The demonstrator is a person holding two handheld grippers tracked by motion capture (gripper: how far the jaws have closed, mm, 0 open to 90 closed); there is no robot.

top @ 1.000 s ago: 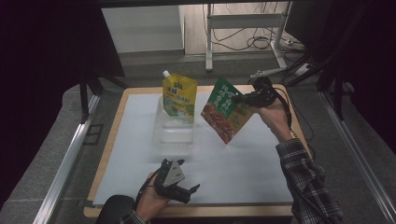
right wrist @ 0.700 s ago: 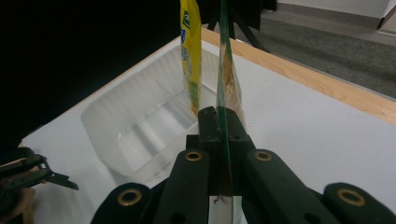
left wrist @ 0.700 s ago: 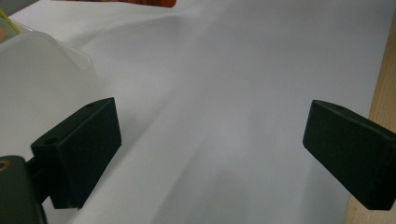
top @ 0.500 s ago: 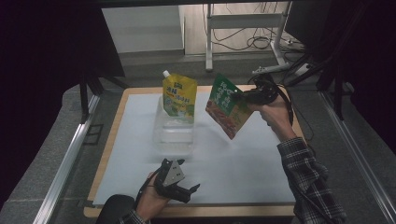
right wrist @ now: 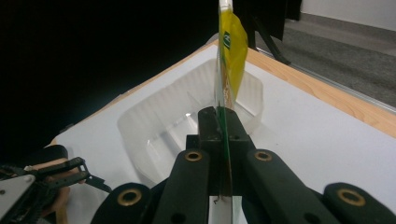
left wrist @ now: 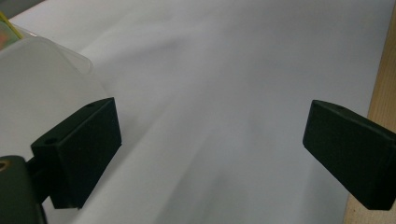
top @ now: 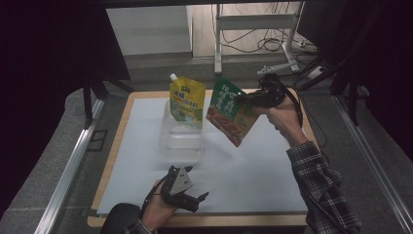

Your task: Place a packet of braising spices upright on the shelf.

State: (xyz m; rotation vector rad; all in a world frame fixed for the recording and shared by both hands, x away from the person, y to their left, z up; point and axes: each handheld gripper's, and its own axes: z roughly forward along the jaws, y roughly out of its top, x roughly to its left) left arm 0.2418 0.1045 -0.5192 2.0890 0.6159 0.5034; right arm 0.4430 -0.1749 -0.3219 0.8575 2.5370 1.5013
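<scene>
one high view alone shows green pouch (top: 231, 111) face, right hand-held gripper (top: 257, 97) clamped.

The white mat (top: 253, 180) lies bare along the table's near and right edges, so passage there is open. Toward the far edge, the clear tray (top: 181, 139) with the yellow pouch (top: 187, 100) standing in it blocks the middle; the green pouch (top: 230, 113) hangs just beside them.

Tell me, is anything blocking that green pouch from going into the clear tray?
Partly: the yellow pouch already stands in the clear tray at its far end. The green pouch, pinched in the right claw, has nothing between it and the tray's near part.
</scene>
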